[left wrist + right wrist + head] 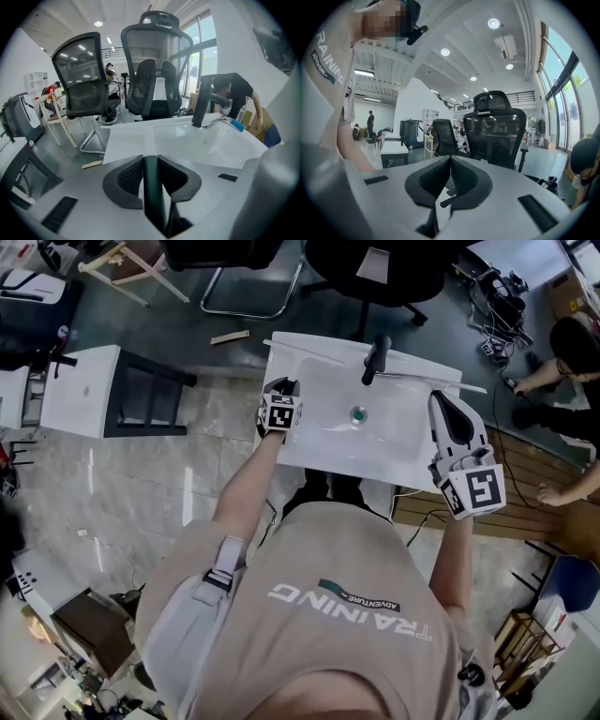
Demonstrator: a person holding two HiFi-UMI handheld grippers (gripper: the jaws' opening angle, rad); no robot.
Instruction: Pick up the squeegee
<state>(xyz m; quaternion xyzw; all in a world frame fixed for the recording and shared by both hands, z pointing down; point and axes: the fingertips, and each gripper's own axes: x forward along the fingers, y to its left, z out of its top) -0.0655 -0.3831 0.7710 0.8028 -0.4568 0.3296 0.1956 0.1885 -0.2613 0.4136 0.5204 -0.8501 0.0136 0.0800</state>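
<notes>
Big white counter (292, 448) right below the person, its shallow basin (398, 432) taking up most of the top, pale tiled floor (141, 484) all around. Beyond the far edge stand two black mesh office chairs, the taller one (157, 70) dead ahead in the left gripper view and the other (84, 86) angled off to its left. A small white side table (84, 390) sits well apart on the left. At the far right of the head view a second person (572, 352) is bent low over the floor. Back on the counter, a black faucet (375, 359) rises at the rear of the basin, and a thin rod with a blue end (236, 124) lies just beside its base. Now the tools: the right tongs (442, 401) hang over the counter's right edge, pointing roughly level, pads pressed together with nothing between them. The left tongs (281, 387) are angled down at the counter's left edge, and they are clamped on the squeegee (152, 187): its dark, narrow bar runs straight up between the two pads, touching both. From the head view the squeegee is hidden under those tongs. Smallest of all, the round drain (358, 413) in the middle of the basin.
</notes>
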